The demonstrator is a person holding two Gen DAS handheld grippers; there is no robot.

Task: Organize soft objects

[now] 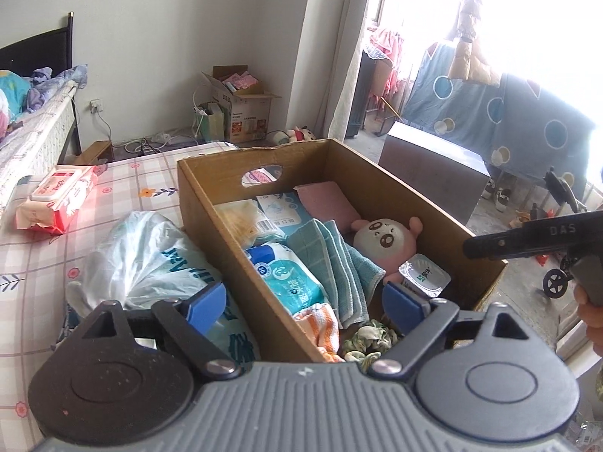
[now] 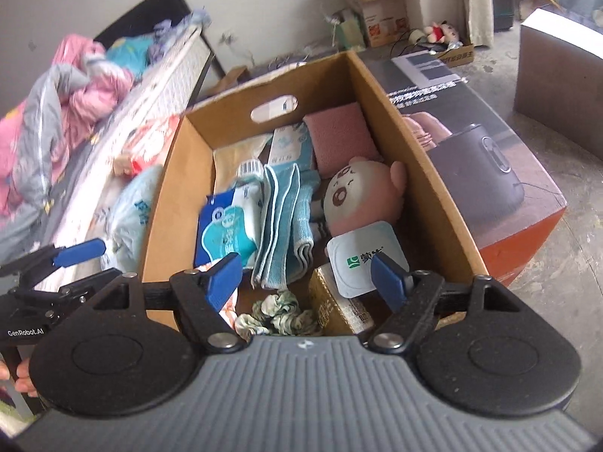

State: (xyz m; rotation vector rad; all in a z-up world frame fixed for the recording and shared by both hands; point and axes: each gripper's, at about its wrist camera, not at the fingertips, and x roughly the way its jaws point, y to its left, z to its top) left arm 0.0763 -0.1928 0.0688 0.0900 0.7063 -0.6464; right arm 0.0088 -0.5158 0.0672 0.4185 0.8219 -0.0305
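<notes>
**Both tongs wide open above the cardboard box**

The left tongs (image 1: 303, 303) and right tongs (image 2: 305, 278) gape wide, holding nothing, over the near end of the cardboard box (image 1: 395, 184) on the bed (image 1: 124, 177). Inside the box lie a folded teal towel (image 2: 282, 218), a pink plush toy (image 2: 358, 196), a wet-wipes pack (image 1: 290, 278) and a foil-lidded cup (image 2: 358, 260) printed with Chinese characters. A plastic bag (image 1: 143, 256) sits just left of the box.

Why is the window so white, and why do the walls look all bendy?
Left wrist view: daylight floods the window, so it washes out to plain white and the hanging blue cloth goes hazy. Right wrist view: the bedding is smeared with blur. Both views: the fisheye lens curves straight lines, like the cardboard box edges.
</notes>
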